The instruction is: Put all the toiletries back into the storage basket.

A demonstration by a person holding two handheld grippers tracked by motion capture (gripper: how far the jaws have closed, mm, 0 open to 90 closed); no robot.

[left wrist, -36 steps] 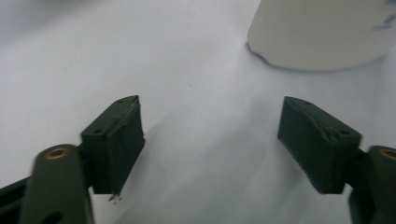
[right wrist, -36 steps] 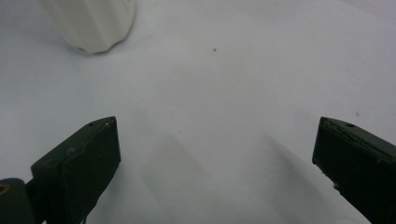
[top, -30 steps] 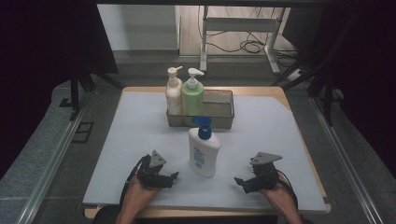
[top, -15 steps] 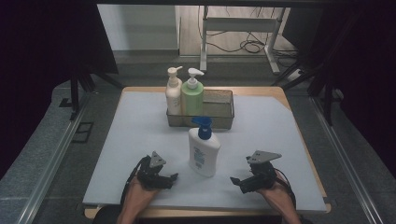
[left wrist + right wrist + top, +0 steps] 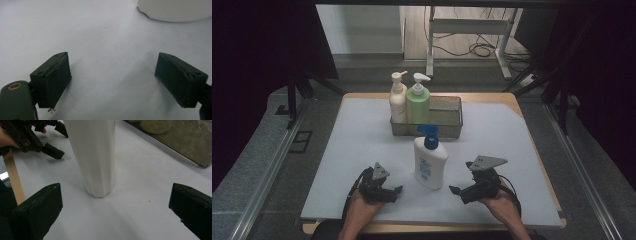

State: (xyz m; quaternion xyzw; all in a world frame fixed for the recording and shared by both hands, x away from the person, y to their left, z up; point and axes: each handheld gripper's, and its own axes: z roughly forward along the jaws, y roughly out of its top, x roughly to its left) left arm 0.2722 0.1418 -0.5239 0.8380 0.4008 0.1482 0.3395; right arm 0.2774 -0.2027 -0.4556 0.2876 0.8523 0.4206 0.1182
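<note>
The white pump bottle with its blue pump is standing upright on the mat, just before the basket. We are flanking it with the left gripper and right gripper, both spread wide and empty, probably readying a grasp.

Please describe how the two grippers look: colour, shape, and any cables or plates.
Both the left gripper and the right gripper are black, with two blocky rectangular jaws. Each carries a grey three-cornered plate on top, and dark cables loop near each hand. The forearms are bare, without sleeves.
</note>
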